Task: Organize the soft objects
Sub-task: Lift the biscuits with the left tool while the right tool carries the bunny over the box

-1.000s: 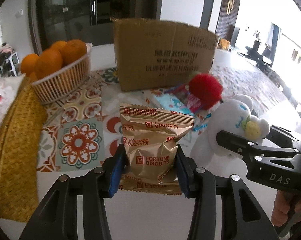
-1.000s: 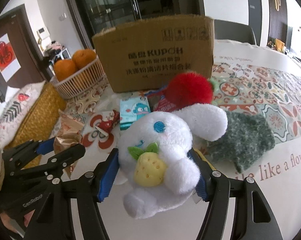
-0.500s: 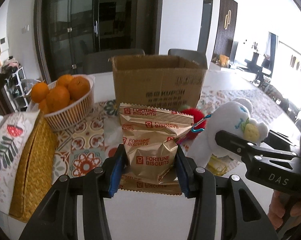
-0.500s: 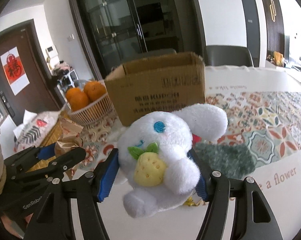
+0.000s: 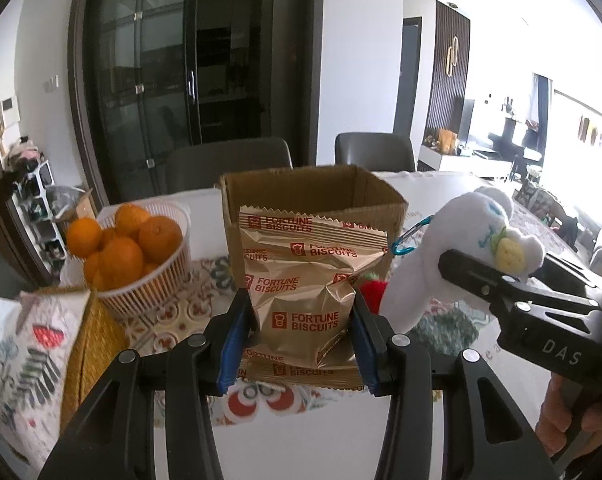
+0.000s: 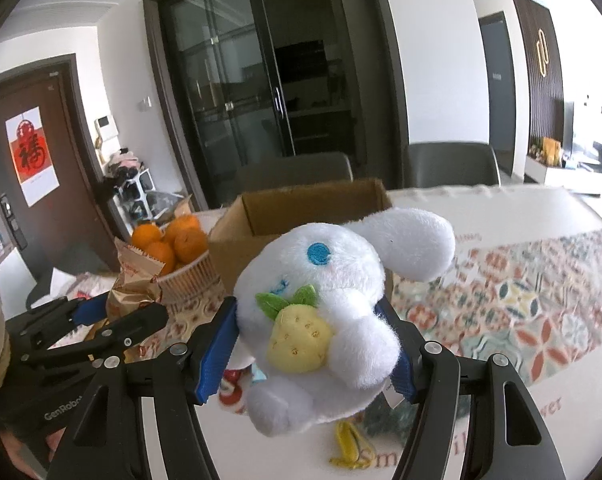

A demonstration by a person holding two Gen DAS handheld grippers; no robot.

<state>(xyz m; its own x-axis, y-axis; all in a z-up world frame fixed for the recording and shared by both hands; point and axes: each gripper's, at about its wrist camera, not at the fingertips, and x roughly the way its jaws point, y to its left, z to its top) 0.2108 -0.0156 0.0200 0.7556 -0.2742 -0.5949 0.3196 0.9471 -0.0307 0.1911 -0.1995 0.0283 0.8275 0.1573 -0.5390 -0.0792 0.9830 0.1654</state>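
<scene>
My left gripper [image 5: 301, 340] is shut on a gold Fortune Biscuits packet [image 5: 307, 284], held upright above the table. My right gripper [image 6: 315, 344] is shut on a white plush dog [image 6: 333, 304] that clutches a yellow strawberry. Each gripper shows in the other's view: the plush dog [image 5: 461, 256] to the right of the packet, the biscuit packet [image 6: 135, 284] at the left. An open cardboard box [image 5: 313, 200] stands behind both, its inside partly visible from above. A red pompom [image 5: 371, 290] peeks from behind the packet.
A white basket of oranges [image 5: 133, 256] stands left of the box. A woven yellow case [image 5: 91, 336] and a printed pouch [image 5: 33, 356] lie at the left edge. A green knit item [image 5: 449, 326] and a yellow trinket [image 6: 349, 444] lie on the patterned tablecloth [image 6: 521, 312]. Chairs stand behind the table.
Both grippers have risen with their loads, and the views have tilted up. The box's open top now shows, and the small items on the table have dropped out of sight.
</scene>
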